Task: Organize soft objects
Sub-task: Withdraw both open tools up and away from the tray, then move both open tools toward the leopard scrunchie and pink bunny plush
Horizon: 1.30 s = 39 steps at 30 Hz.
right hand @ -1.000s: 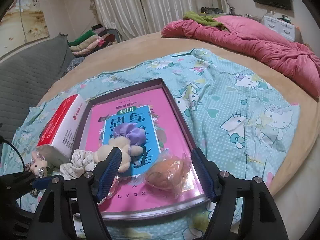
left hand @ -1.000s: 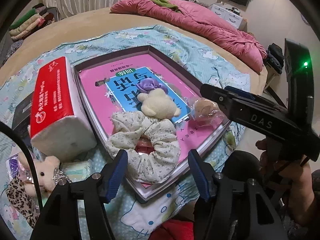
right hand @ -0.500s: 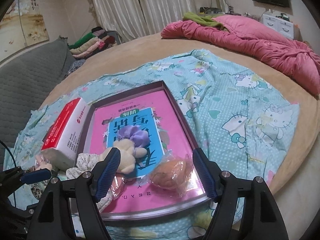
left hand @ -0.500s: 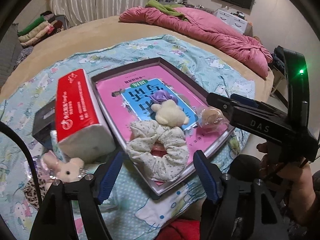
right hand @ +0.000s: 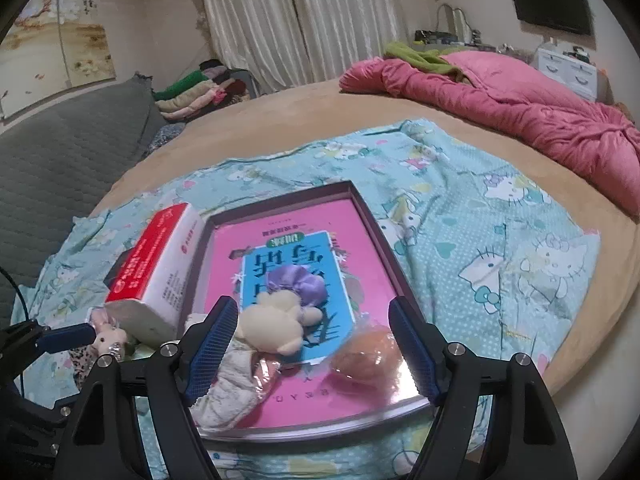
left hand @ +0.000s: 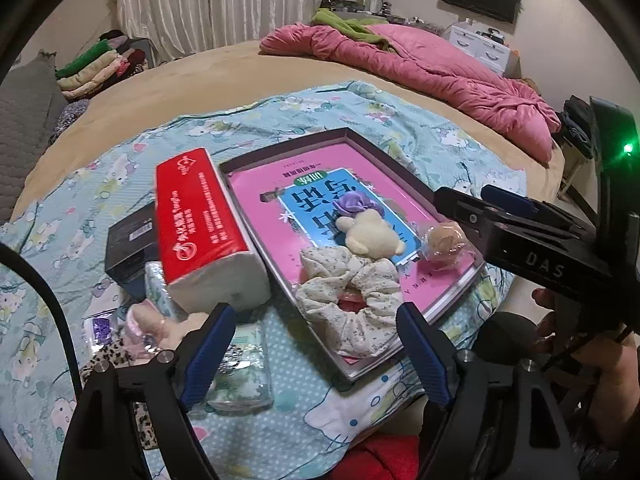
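pink-lined shallow tray (left hand: 452, 298) holds a cream floral fabric scrunchie (left hand: 352, 292), cream plush toy (left hand: 372, 234) and lilac satin scrunchie (left hand: 356, 204); red-and-white tissue pack (left hand: 200, 224) on teal cartoon-cat blanket (right hand: 500, 248).

floral scrunchie (left hand: 352, 300) | cream plush (left hand: 370, 232) | wrapped ball (left hand: 444, 244) | all lying in pink tray (left hand: 280, 256)

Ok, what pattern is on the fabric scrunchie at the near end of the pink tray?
Cream fabric scrunchie with a tiny dark floral print; the left wrist view shows it best.

Both wrist views look down, close, sharing the pink tray (left hand: 448, 300).
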Each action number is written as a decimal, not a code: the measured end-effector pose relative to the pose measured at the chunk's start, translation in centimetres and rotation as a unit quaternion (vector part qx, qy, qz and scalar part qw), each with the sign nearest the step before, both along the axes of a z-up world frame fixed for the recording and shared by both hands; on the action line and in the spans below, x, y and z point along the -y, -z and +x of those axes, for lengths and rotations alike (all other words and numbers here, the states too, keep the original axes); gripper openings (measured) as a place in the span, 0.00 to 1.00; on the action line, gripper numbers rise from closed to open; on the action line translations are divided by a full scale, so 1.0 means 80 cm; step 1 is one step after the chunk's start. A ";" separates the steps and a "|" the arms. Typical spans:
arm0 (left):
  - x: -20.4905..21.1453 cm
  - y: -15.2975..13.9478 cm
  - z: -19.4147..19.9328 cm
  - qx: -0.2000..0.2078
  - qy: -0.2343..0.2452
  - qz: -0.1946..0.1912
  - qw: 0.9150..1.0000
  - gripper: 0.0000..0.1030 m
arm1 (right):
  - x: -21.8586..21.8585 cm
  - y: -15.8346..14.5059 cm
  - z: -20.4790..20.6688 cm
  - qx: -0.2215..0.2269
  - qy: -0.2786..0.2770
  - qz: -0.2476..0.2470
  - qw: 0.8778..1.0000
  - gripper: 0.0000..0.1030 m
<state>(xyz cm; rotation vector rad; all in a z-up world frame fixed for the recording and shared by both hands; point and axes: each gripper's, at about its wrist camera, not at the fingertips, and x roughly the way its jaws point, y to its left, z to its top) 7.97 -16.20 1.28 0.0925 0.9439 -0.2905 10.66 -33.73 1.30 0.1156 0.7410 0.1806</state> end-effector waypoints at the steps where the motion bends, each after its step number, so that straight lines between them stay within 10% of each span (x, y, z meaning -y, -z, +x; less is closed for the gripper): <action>1: -0.002 -0.002 -0.001 0.002 -0.002 0.000 1.000 0.80 | -0.002 -0.002 -0.001 0.001 -0.003 -0.001 1.000 0.77; 39: -0.139 -0.063 -0.034 0.038 -0.123 -0.010 0.992 0.80 | -0.116 -0.099 -0.060 0.069 -0.117 0.003 0.991 0.78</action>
